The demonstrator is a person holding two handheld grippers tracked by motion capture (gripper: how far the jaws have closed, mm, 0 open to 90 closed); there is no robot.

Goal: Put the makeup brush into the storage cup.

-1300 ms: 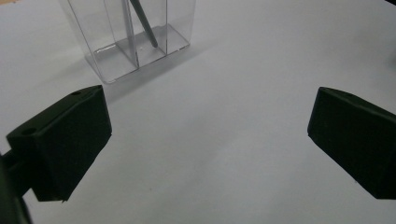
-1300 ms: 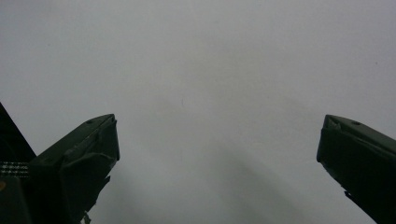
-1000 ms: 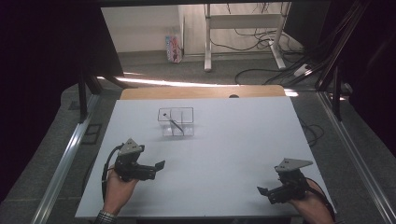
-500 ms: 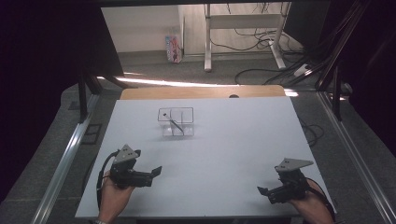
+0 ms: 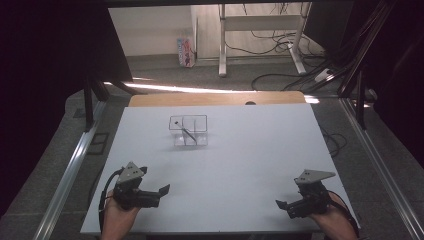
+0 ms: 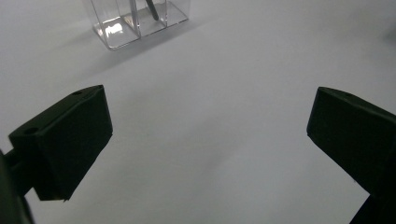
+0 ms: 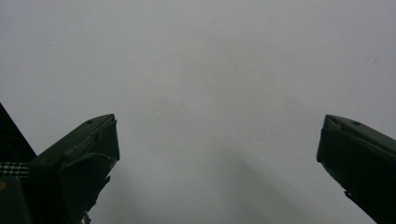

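Note:
A small clear plastic box (image 5: 188,131) with several compartments stands on the white table (image 5: 240,150), a little left of its middle. A thin dark stick (image 5: 188,134) leans inside one compartment. My left gripper (image 5: 163,190) is at the near left of the table, open and holding nothing, about a third of the table's depth short of the box. Its own view looks between the wide-spread jaws of the left gripper (image 6: 210,140) to the box (image 6: 135,21) at the top edge. My right gripper (image 5: 281,205) rests at the near right, also open over bare table (image 7: 219,70).
A wooden strip (image 5: 215,99) runs along the table's far edge. Metal rails (image 5: 70,170) flank both sides. Beyond the table, the floor holds cables (image 5: 300,75) and a desk frame (image 5: 260,30).
My left gripper has drawn back a little toward the near edge of the table, still open. The right gripper and the box have stayed where they were.

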